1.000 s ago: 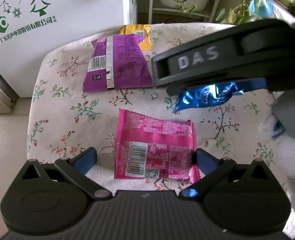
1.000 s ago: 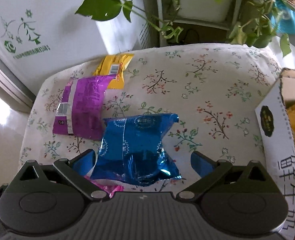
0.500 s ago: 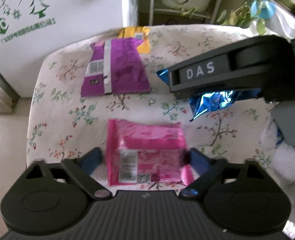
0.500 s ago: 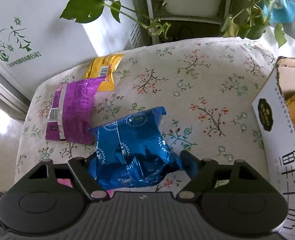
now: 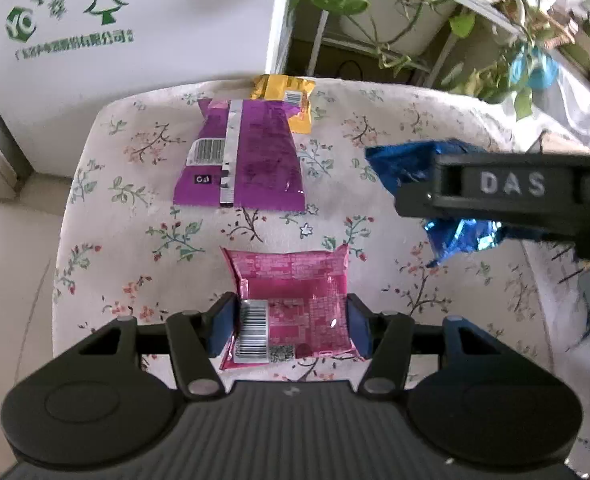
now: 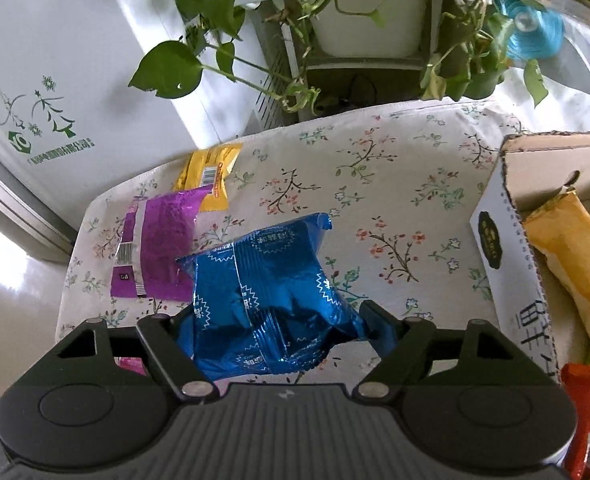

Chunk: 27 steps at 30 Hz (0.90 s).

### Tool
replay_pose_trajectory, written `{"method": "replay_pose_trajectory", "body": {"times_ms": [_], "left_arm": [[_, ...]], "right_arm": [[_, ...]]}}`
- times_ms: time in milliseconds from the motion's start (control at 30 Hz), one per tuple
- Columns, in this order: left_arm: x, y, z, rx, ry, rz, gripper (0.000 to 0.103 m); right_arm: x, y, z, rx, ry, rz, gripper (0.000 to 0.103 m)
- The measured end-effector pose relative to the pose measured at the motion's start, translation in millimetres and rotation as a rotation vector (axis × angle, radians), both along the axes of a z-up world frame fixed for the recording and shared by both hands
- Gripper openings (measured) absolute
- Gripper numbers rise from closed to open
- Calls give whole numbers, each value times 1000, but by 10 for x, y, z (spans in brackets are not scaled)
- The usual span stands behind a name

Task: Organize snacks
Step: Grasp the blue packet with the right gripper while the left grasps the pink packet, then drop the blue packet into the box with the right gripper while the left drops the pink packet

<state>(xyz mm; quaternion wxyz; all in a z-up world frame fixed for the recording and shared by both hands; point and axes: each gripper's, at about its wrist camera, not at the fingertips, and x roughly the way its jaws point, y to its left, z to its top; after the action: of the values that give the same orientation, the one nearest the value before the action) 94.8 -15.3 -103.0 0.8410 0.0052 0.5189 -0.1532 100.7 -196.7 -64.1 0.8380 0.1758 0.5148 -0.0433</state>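
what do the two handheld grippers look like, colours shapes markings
Both match: the left gripper and right gripper have a matte black ribbed body, two round black discs, angled black linkage arms with silver pivot pins, and blue pads on the fingers. Seen side-on from the left wrist view, the right one carries white raised letters "DAS". No cables or sleeves visible.

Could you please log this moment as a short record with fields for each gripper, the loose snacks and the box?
left gripper: shut on the pink foil snack packet, barcode facing up, low over the floral tablecloth
right gripper: shut on the crinkled blue foil snack bag, which looks lifted off the cloth
loose snacks: flat purple foil packet overlapping a yellow packet at the far edge
cardboard box: open, at the right, already holding an orange-yellow packet
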Motion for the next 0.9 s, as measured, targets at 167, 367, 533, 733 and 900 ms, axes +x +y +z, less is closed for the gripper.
{"method": "replay_pose_trajectory", "body": {"times_ms": [167, 367, 533, 733, 900], "left_arm": [[6, 31, 45, -4, -13, 31, 57], [18, 84, 78, -8, -13, 85, 57], [9, 105, 153, -20, -33, 113, 57], [-21, 77, 243, -35, -59, 122, 57], [-61, -10, 293, -39, -74, 116, 57]], "right_arm": [[-45, -41, 53, 2, -13, -7, 84], [-105, -27, 131, 1, -26, 6, 84], [-221, -53, 289, -2, -62, 12, 84], [-490, -236, 495, 17, -105, -38, 84], [-744, -459, 630, 27, -141, -97, 84]]}}
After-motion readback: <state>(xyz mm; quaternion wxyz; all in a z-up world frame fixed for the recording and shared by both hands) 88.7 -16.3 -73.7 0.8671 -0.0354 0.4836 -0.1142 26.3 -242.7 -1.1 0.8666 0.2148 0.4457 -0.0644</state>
